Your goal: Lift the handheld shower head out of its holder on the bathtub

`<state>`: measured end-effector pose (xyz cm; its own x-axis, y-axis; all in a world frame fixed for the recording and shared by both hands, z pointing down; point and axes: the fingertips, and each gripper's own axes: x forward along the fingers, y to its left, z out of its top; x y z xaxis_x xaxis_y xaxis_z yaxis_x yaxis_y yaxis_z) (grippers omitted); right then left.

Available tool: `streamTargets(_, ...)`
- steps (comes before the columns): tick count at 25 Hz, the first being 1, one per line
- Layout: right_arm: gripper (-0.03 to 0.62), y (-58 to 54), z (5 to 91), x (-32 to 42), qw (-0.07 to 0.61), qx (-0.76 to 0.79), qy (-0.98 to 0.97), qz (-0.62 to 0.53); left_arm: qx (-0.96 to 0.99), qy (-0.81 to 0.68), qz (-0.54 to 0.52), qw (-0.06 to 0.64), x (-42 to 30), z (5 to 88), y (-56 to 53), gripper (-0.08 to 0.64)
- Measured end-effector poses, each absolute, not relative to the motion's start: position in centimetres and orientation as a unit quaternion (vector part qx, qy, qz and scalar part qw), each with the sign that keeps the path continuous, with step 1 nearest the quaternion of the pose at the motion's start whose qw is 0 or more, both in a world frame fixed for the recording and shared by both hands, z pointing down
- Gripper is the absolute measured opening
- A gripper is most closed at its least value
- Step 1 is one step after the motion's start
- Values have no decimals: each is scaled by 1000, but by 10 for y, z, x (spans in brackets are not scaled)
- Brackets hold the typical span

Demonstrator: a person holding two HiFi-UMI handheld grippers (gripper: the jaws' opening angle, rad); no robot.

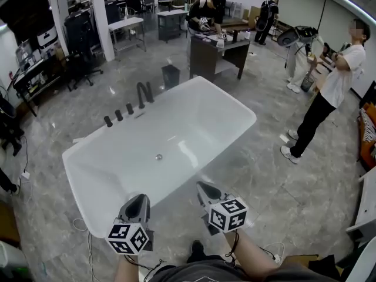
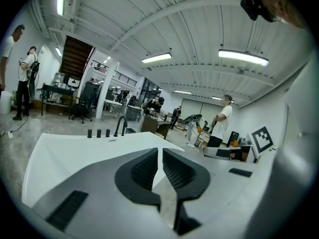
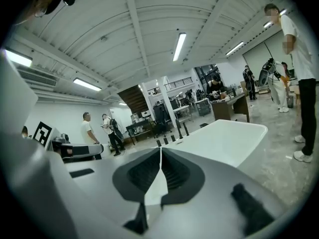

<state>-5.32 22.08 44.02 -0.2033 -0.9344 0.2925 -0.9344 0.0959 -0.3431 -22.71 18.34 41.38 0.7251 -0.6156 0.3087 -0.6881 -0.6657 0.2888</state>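
A white freestanding bathtub fills the middle of the head view. On its far left rim stand a black arched faucet and three short black fittings. I cannot tell which of them is the shower head. Both grippers hover at the tub's near end, well short of those fittings. My left gripper is shut and holds nothing, and so is my right gripper. The left gripper view has the left gripper aimed over the tub toward the faucet. In the right gripper view, the right gripper points along the tub.
A person in a white shirt stands on the tiled floor right of the tub. Beyond the tub are a black bin and a dark desk with a person working at it. Cables lie on the floor at the near left.
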Motion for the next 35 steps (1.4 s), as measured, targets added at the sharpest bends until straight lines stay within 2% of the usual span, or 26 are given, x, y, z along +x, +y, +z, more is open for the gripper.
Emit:
streamTargets(8,26,210,442,3,3,-625,745,-232,907,-368,87,186,-174,406,170,40)
streamTargets(18,26,189,457,20,-10,-620,746,-244,900,-373,93,203,-160,418,144,40)
streamTargets(35,26,50,459,81,-43,-646,725,-235,907,-350,76,222,-100,431,-15,40)
